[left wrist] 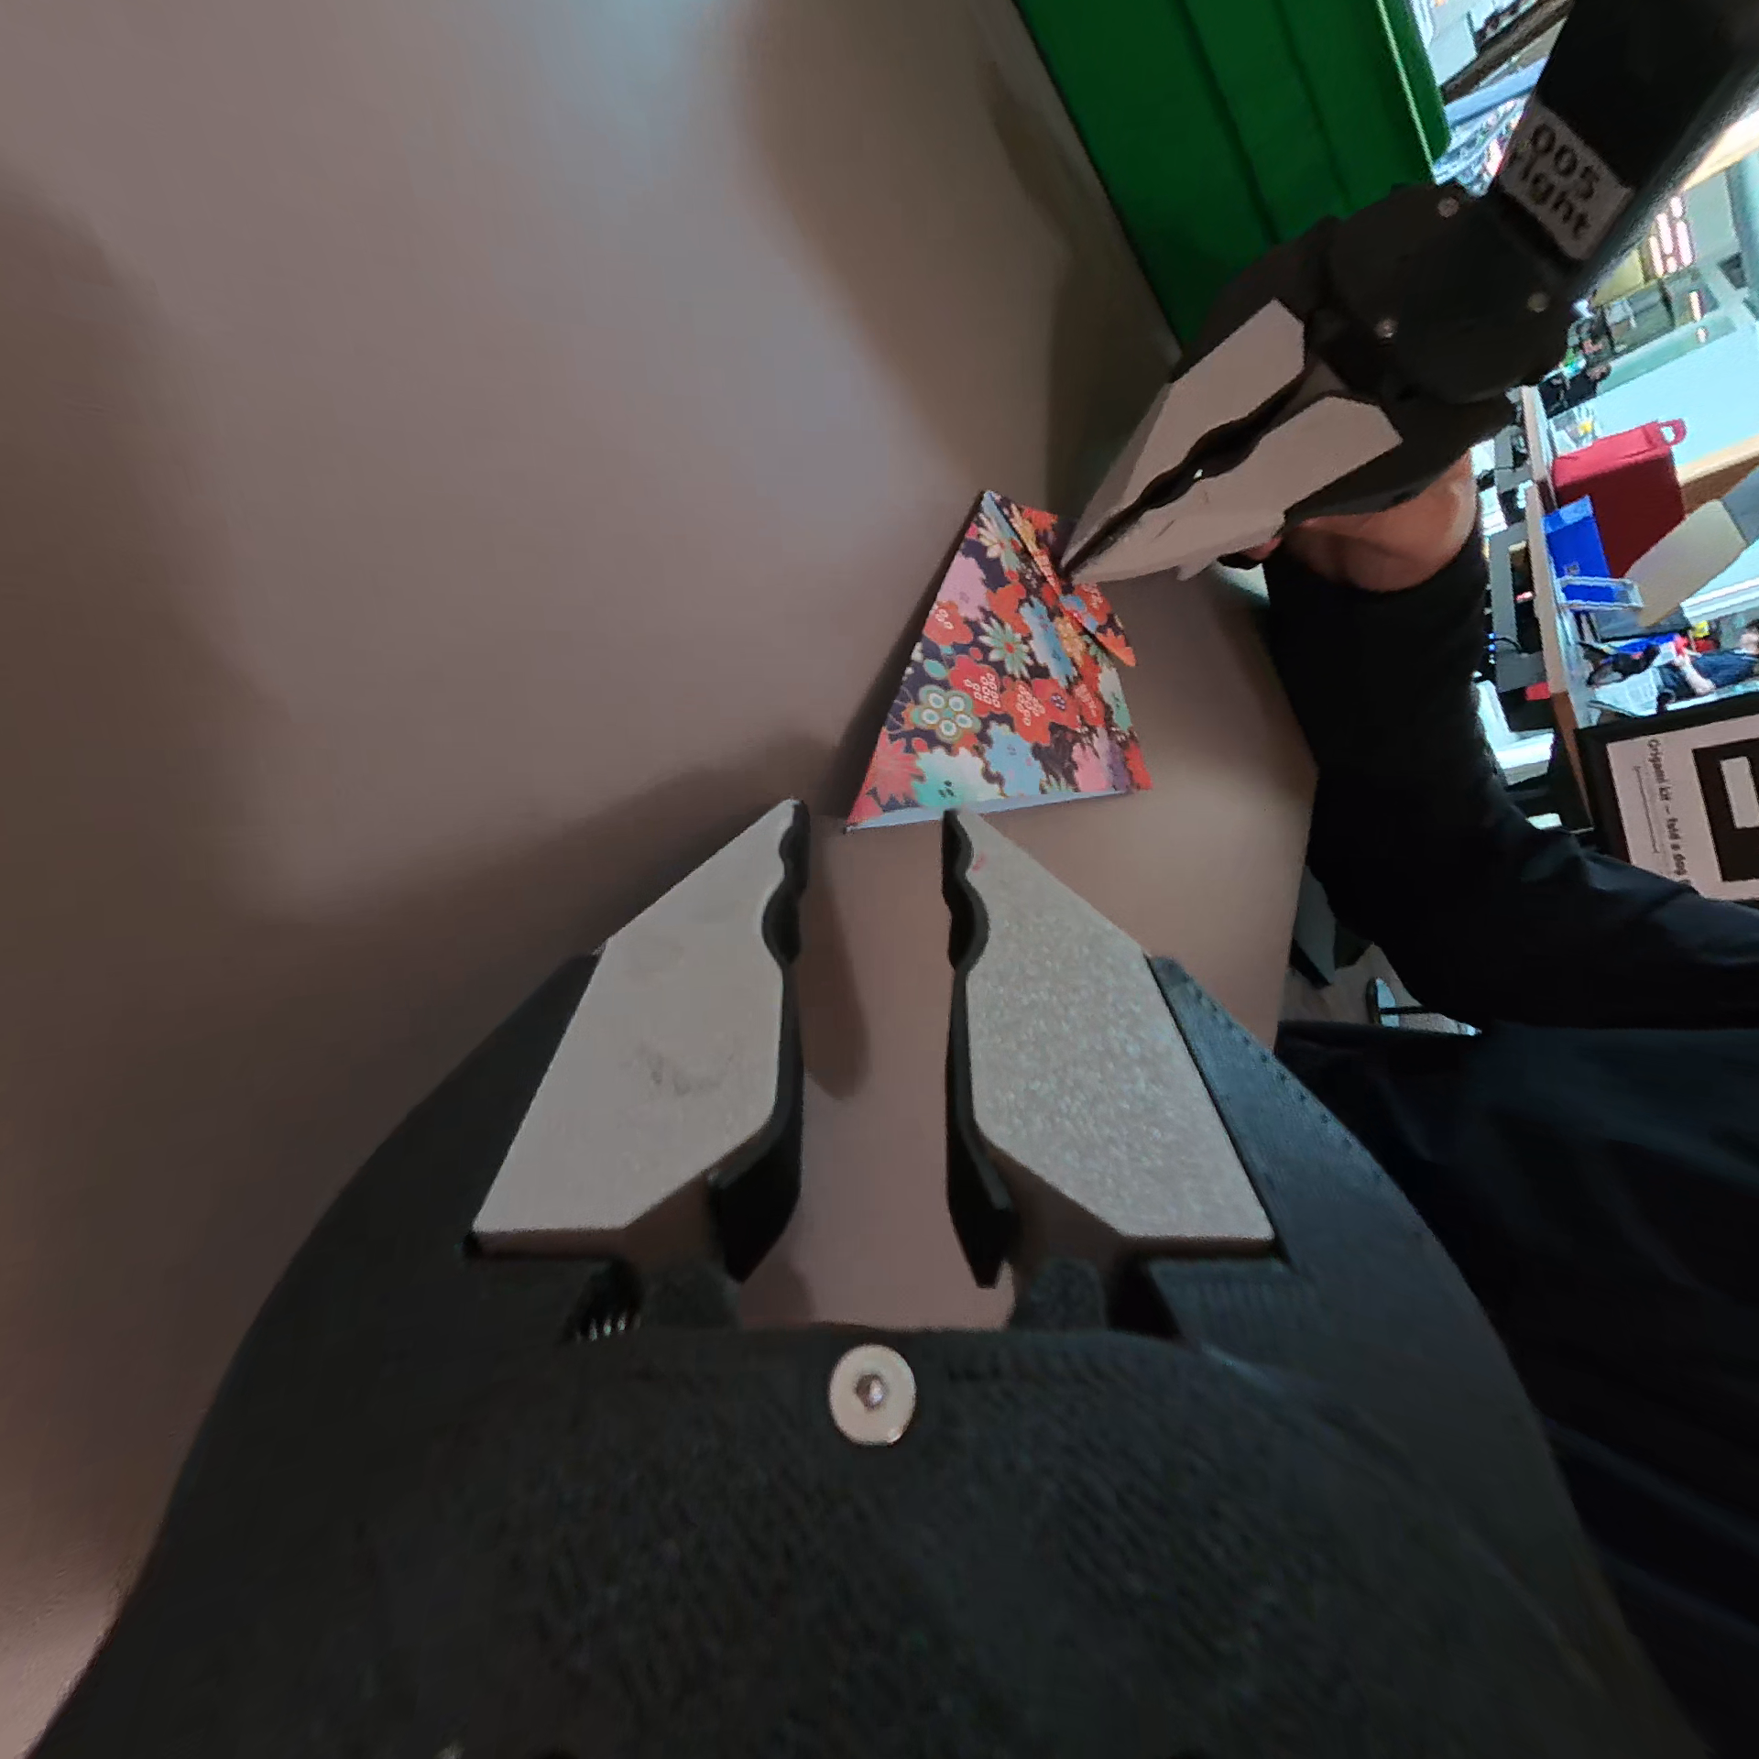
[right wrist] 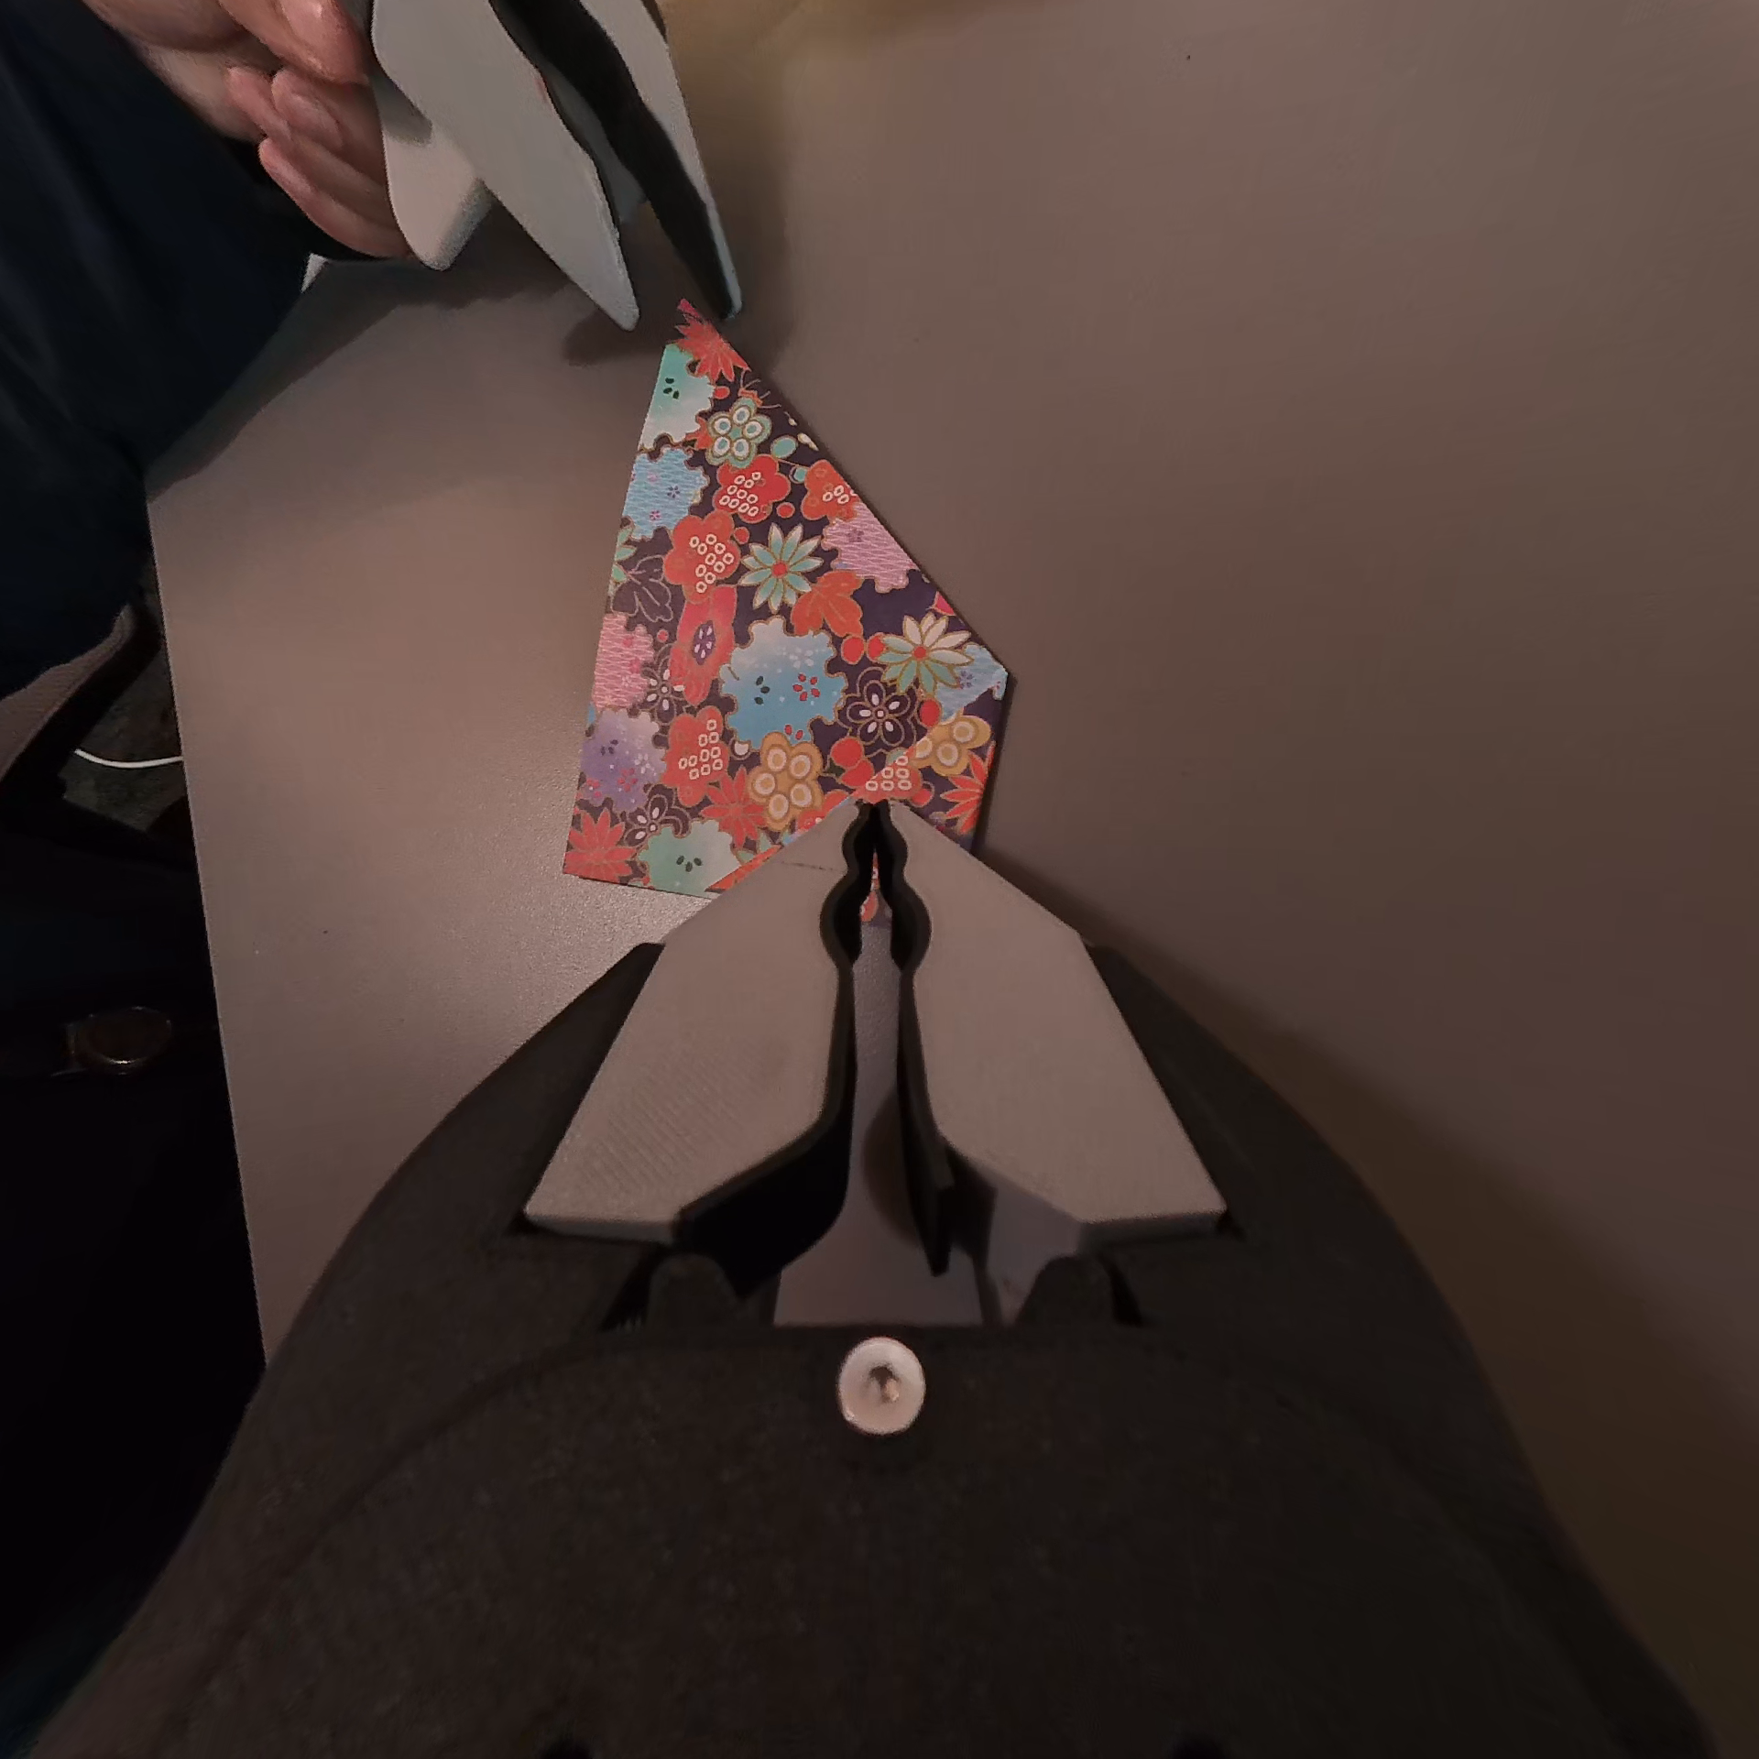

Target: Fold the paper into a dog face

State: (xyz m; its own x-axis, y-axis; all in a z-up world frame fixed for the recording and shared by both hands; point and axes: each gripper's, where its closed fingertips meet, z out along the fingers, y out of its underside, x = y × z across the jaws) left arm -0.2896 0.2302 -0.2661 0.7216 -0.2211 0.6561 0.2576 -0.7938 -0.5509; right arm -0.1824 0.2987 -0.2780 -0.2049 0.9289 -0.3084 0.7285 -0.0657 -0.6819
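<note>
The left gripper (left wrist: 874, 833) is nearest, its fingers spread with nothing between them, tips just short of the paper's near edge; the flowered paper (left wrist: 999, 704), folded to a triangle, lies flat on the grey table (left wrist: 476, 476); beyond it, the right gripper (right wrist: 876, 809) pinches a folded-over corner flap.
</note>
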